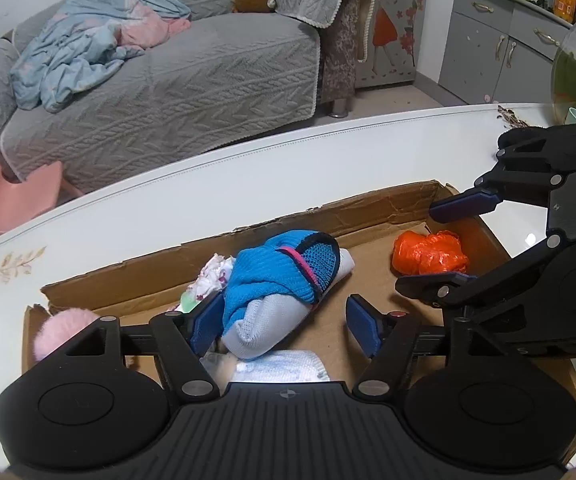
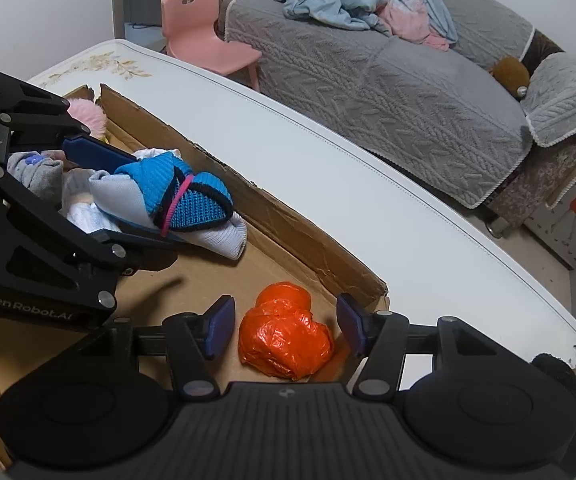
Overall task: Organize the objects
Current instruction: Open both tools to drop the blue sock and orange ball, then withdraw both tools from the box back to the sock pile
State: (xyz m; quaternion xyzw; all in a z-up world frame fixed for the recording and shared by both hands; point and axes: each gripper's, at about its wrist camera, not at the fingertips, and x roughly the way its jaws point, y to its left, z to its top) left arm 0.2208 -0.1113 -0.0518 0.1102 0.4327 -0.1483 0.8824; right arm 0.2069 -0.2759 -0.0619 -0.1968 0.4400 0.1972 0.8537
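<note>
Two grippers are working inside the cardboard box (image 2: 308, 240): the left gripper (image 1: 284, 322), jaws apart, is straddling the blue-grey garment (image 1: 280, 280) at frame centre; the right gripper (image 2: 284, 330), also spread, is bracketing the orange bag (image 2: 286, 334) at lower centre and should close squarely.

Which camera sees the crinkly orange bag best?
The right wrist view: the orange plastic bag lies close and whole between the open right tool's fingers. The left wrist view shows it smaller, farther off in the cardboard box.
</note>
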